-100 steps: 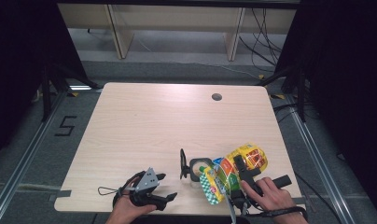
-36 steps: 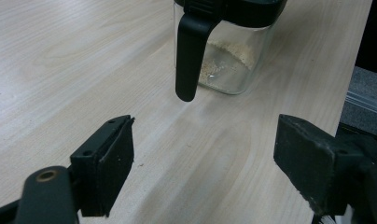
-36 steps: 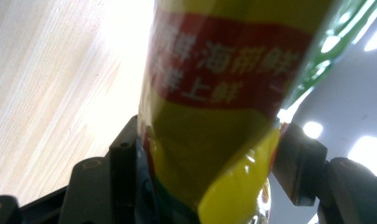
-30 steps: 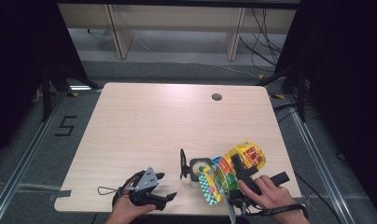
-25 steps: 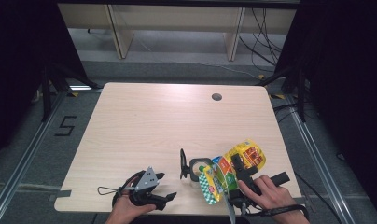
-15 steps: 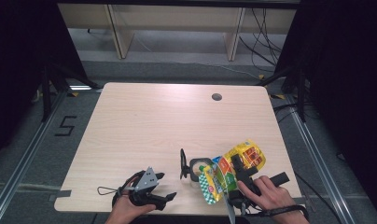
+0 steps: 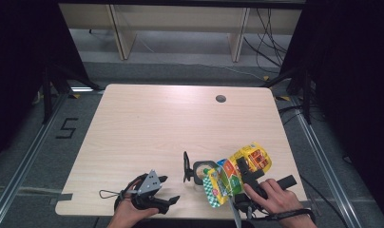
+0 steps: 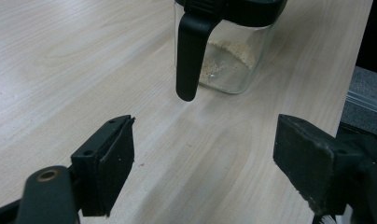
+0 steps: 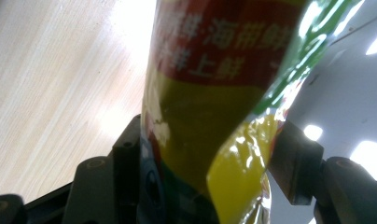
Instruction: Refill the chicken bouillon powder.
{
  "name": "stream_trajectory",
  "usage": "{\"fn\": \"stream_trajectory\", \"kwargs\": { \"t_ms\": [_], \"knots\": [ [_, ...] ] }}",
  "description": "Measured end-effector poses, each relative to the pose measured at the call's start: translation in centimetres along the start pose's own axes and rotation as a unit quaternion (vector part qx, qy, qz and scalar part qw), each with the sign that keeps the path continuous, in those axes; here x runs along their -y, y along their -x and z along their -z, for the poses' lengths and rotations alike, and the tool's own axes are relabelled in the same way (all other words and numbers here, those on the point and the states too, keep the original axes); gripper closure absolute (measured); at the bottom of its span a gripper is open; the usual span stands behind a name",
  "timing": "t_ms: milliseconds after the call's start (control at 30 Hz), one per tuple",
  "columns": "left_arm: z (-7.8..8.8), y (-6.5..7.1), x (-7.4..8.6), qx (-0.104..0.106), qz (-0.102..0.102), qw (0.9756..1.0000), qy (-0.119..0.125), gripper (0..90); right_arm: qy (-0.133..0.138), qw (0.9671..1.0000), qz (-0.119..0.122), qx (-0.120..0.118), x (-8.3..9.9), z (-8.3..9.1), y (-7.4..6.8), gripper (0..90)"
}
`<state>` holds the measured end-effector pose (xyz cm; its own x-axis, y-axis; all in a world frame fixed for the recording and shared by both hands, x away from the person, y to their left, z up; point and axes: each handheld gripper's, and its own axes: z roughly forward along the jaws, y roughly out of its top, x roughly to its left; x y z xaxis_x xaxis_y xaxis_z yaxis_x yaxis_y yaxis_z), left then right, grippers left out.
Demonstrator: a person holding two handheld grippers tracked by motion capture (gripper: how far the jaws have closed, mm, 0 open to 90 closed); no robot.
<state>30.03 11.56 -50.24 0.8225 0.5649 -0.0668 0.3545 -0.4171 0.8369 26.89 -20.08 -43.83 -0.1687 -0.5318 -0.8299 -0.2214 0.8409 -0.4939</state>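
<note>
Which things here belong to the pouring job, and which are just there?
In the job:
- yellow packet, gripped by the right gripper, tipped over the jar
- glass jar, some powder inside, black lid flipped open

Not in use:
- left gripper, jaws open, empty
- table's cable hole

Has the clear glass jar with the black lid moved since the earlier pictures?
No. The clear glass jar with the black lid stands at the same spot relative to the table's round hole.
</note>
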Motion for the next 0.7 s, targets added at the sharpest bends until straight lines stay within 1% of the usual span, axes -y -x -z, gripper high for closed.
{"fn": "stream_trajectory", "kwargs": {
  "t_ms": [33, 67, 133, 167, 200, 267, 333, 367, 433, 467, 567, 600, 633, 667, 700],
  "knots": [
    [-0.01, 0.04, 0.02, 0.001, 0.003, 1.0, 0.0, 20.2, -0.001, 1.0, 0.002, 0.0, -0.02, 0.0, 0.01, 39.6],
    [-0.03, 0.02, 0.02, 0.001, 0.002, 1.0, 0.001, 20.2, -0.001, 1.0, 0.006, -0.002, -0.05, -0.03, 0.05, 39.6],
    [-0.02, 0.06, 0.01, 0.001, 0.003, 1.0, 0.001, 20.2, 0.0, 1.0, 0.001, -0.002, -0.02, 0.01, 0.01, 39.6],
    [-0.02, 0.06, 0.01, 0.001, 0.003, 1.0, 0.001, 20.2, 0.0, 0.9999, -0.001, -0.014, -0.01, 0.02, 0.08, 39.6],
    [-0.02, 0.05, 0.01, 0.001, 0.003, 1.0, 0.001, 20.2, -0.001, 1.0, 0.0, -0.002, -0.01, 0.04, 0.0, 39.6],
    [0.01, 0.03, 0.01, 0.002, 0.003, 1.0, 0.0, 20.2, 0.0, 1.0, 0.001, 0.0, -0.02, 0.0, 0.0, 39.7],
    [-0.03, 0.08, 0.01, 0.002, 0.007, 1.0, 0.003, 20.2, 0.0, 1.0, 0.004, -0.004, -0.01, 0.02, 0.05, 39.6],
    [0.01, 0.03, 0.01, 0.001, 0.003, 1.0, -0.001, 20.2, 0.0, 1.0, 0.004, -0.003, -0.01, 0.04, 0.04, 39.7],
    [-0.01, 0.04, 0.0, -0.002, -0.001, 1.0, 0.0, 20.2, 0.0, 1.0, 0.006, -0.003, -0.06, 0.07, 0.06, 39.7],
    [-0.03, 0.08, 0.01, -0.001, 0.002, 1.0, 0.0, 20.2, 0.002, 1.0, 0.003, -0.001, -0.05, 0.08, 0.03, 39.7],
    [0.0, 0.02, 0.0, -0.002, 0.0, 1.0, 0.0, 20.2, 0.003, 1.0, 0.003, -0.001, -0.06, 0.07, 0.01, 39.7],
    [-0.05, 0.04, 0.02, -0.001, 0.003, 1.0, 0.003, 20.2, 0.003, 1.0, 0.003, -0.001, -0.05, 0.09, 0.03, 39.7],
    [0.0, 0.04, 0.01, -0.001, 0.001, 1.0, 0.0, 20.2, 0.01, 0.9997, 0.02, -0.008, 0.05, 0.0, 0.32, 39.7],
    [0.02, 0.0, -0.01, 0.0, -0.002, 1.0, -0.001, 20.2, 0.01, 0.9997, 0.02, -0.008, 0.05, 0.01, 0.33, 39.7],
    [-0.03, 0.06, 0.01, 0.001, 0.004, 1.0, 0.001, 20.2, 0.01, 0.9997, 0.021, -0.007, 0.06, 0.01, 0.34, 39.7]
  ]
}}
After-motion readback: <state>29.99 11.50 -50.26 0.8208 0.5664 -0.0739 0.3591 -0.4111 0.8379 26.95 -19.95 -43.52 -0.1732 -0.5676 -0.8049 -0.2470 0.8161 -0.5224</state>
